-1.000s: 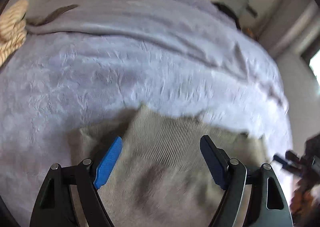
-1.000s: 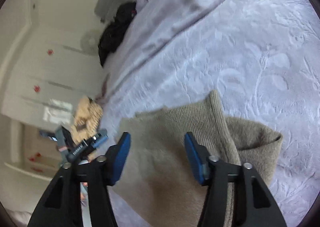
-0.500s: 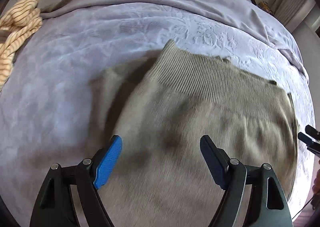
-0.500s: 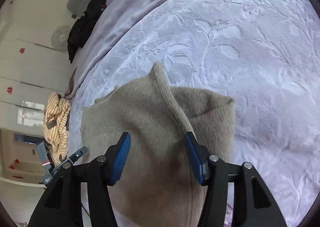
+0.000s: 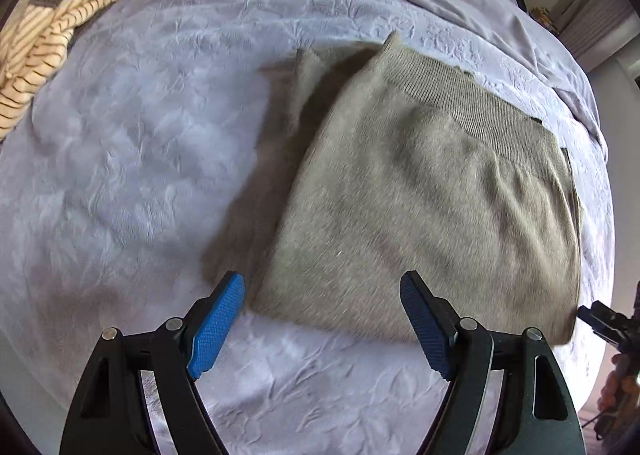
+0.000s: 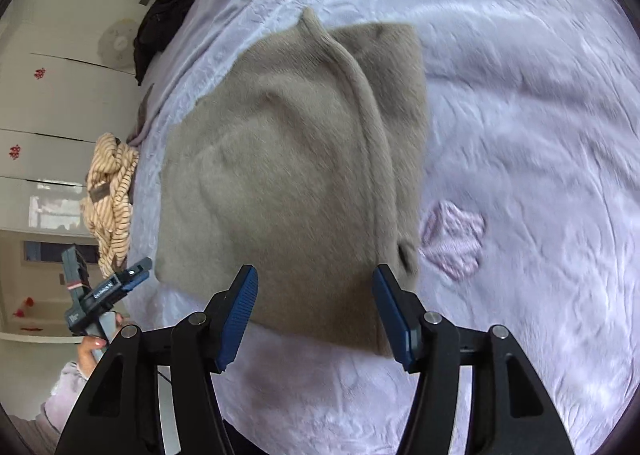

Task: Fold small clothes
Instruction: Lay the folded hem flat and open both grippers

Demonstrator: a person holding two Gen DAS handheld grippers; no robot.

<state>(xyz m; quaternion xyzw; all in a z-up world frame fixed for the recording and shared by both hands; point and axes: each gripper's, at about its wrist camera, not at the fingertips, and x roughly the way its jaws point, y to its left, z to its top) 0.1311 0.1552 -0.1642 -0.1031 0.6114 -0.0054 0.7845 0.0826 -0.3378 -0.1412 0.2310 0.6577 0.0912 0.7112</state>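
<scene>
A: Where is the garment?

B: The grey-brown knit garment (image 5: pixel 432 191) lies flat on the lilac bedspread (image 5: pixel 140 135), folded into a rough rectangle of at least 2 layers. Its ribbed band (image 5: pixel 460 95) runs along the far edge, and a narrower under-layer (image 5: pixel 304 95) sticks out at the far left. In the right wrist view the same garment (image 6: pixel 280 175) shows a raised ridge running near to far, with a flap beyond it on the right.

A: Why does it sit like that?

B: I judge that 1 side was laid over the other; the ridge looks like the doubled edge of that fold, and the near edge lies straight for a further fold.

A: And the grippers?

B: The left gripper (image 5: pixel 322 325) has its 2 blue pads spread wide with nothing between them, poised over the near left corner. The right gripper (image 6: pixel 314 313) is likewise spread and empty, over the near edge by the ridge. Neither touches cloth. Each straddling an end of the near edge suggests they are placed to pinch it.

A: Anything else around?

B: A striped cream garment (image 5: pixel 52 23) is bunched at the far left of the bed, well apart, probably waiting its turn. Dark clothing (image 6: pixel 172 3) lies far off by the pillow.
</scene>
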